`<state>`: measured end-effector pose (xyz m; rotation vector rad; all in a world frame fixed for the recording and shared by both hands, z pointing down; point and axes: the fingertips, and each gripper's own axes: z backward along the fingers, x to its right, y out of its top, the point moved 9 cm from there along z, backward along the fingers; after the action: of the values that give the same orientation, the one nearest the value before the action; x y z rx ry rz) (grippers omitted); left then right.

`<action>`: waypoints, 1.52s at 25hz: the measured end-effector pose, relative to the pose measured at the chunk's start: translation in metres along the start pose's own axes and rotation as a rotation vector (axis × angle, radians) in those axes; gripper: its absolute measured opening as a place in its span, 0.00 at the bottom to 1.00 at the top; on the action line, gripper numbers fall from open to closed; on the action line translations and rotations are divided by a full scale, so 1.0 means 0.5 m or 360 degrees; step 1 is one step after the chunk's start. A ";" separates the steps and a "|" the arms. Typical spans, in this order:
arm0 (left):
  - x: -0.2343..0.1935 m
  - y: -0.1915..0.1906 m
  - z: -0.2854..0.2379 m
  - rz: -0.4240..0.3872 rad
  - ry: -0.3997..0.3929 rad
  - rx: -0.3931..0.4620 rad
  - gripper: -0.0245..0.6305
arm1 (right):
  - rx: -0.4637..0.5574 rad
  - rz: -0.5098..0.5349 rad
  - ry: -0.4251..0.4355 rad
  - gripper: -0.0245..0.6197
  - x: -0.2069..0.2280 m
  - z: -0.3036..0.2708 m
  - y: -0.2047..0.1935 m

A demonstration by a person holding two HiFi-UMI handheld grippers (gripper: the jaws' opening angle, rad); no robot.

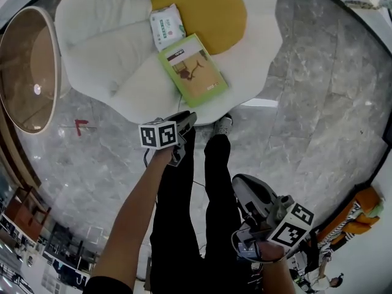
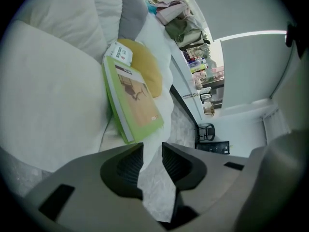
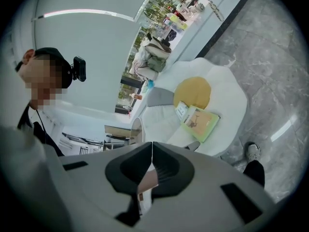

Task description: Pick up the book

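The book (image 1: 193, 70), with a light green cover and a tan picture, lies flat on the white egg-shaped cushion seat (image 1: 104, 54), beside the yellow round cushion (image 1: 211, 8). My left gripper (image 1: 186, 120) hovers over the seat's near edge, just short of the book. In the left gripper view its jaws (image 2: 152, 151) stand apart with nothing between them, and the book (image 2: 133, 100) lies ahead. My right gripper (image 1: 239, 182) hangs lower and closer to the person's legs. Its jaws (image 3: 152, 146) are shut and empty, and the book (image 3: 202, 122) is far off.
A white and green pack of wipes (image 1: 166, 24) lies on the seat touching the book's far end. A round wood-rimmed glass table (image 1: 27, 69) stands at the left. The person's black-trousered legs and a shoe (image 1: 222, 126) stand on grey marble floor (image 1: 318, 103).
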<state>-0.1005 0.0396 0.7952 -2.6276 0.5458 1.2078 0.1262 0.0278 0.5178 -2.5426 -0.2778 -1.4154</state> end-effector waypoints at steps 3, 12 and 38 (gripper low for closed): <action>-0.011 -0.002 -0.017 0.0113 -0.0040 0.0057 0.25 | -0.0001 -0.0019 -0.0022 0.07 0.015 0.005 -0.004; -0.049 -0.013 -0.056 0.0265 -0.0015 0.0110 0.39 | -0.0064 -0.0045 -0.0031 0.07 0.037 0.005 -0.025; -0.080 -0.010 -0.085 0.0525 -0.0094 0.0264 0.44 | -0.0078 -0.0118 -0.0069 0.07 0.062 -0.007 -0.051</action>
<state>-0.0932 0.0401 0.8533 -2.4185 1.0519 1.2596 0.1327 0.0530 0.5485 -2.6308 -0.3520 -1.4111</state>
